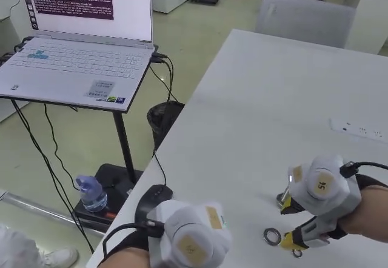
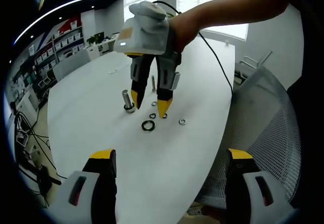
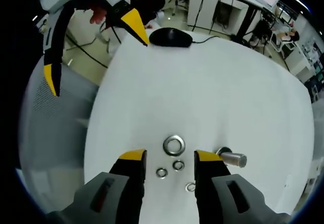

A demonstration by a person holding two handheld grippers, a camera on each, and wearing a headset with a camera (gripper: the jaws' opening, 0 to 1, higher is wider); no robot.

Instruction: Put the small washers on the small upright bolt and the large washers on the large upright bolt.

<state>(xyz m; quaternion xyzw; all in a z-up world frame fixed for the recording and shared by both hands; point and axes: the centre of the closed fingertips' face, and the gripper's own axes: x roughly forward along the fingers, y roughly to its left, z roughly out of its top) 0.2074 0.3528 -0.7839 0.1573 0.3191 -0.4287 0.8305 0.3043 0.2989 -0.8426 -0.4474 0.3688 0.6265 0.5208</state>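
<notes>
Jaws of the right gripper (image 3: 170,157) are partly open and empty, poised low over washers lying loose on the white surface (image 3: 202,82). The large washer (image 3: 173,145) lies just ahead of the tips, the small washers (image 3: 178,165) lie between them, and the large bolt (image 3: 233,159) stands just beside. The left gripper (image 2: 170,155) hangs back with jaws wide apart, holding nothing. The step in hand looks like picking a washer, so the next move calls for lowering, pinching one by its rim, and carrying it over the matching bolt.
</notes>
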